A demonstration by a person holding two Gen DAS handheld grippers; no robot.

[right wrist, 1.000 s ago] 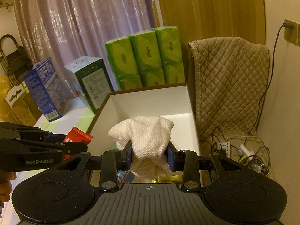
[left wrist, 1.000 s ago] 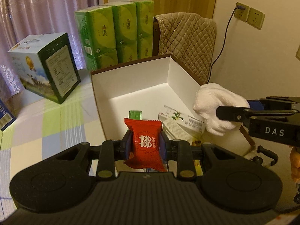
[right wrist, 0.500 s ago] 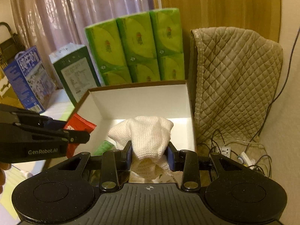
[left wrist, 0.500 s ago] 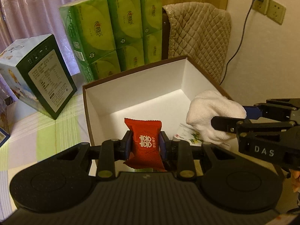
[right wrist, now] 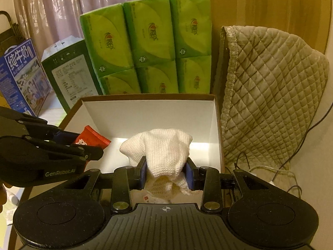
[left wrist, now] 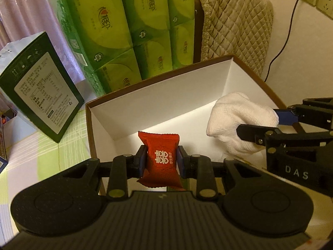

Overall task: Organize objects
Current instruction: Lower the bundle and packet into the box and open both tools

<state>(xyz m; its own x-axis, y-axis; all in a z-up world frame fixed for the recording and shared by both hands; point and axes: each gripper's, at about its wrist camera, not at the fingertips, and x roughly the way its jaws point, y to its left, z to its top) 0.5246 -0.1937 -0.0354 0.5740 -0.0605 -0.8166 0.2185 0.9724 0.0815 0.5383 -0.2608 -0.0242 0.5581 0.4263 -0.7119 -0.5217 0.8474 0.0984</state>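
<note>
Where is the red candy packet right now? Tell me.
The red candy packet is clamped in the left gripper over the open white box, left of the white cloth held by the right gripper.

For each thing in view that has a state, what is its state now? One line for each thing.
Left gripper: shut on the red foil snack packet, held above the box.
Right gripper: shut on the white knitted cloth, held above the box.
White cardboard box with brown rim: open, no lid on.
</note>
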